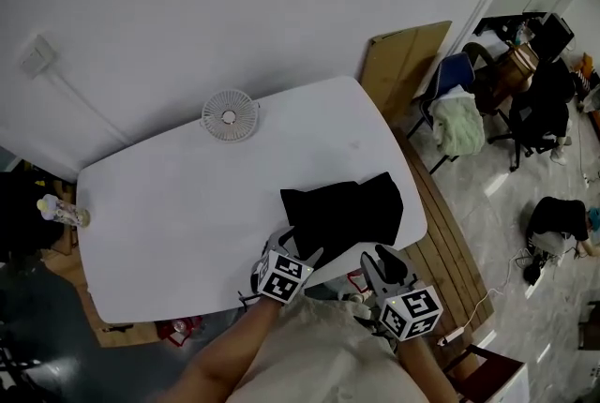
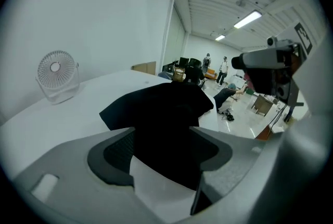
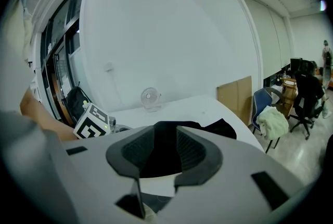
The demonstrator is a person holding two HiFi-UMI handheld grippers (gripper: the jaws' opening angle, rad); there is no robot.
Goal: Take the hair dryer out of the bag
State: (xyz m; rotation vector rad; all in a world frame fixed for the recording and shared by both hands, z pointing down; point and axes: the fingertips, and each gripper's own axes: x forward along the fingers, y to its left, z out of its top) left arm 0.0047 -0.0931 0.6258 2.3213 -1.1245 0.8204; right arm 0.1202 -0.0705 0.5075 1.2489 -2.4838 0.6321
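Note:
A black bag (image 1: 342,214) lies flat near the front right edge of the white table (image 1: 169,223). No hair dryer shows; the bag's inside is hidden. My left gripper (image 1: 292,248) sits at the bag's near left corner, jaws wide apart. In the left gripper view the bag (image 2: 161,108) reaches in between the fingers of the left gripper (image 2: 161,147), and the pads do not press on it. My right gripper (image 1: 384,265) hovers just off the table's front edge, at the bag's near right. Seen from the right gripper (image 3: 164,150), its jaws stand partly apart with the bag (image 3: 221,128) beyond them.
A small white fan (image 1: 230,115) stands at the table's far side. A bottle (image 1: 61,212) sits by the left end. Behind the right corner leans a cardboard sheet (image 1: 403,64), with chairs (image 1: 459,120) and office clutter on the floor at right.

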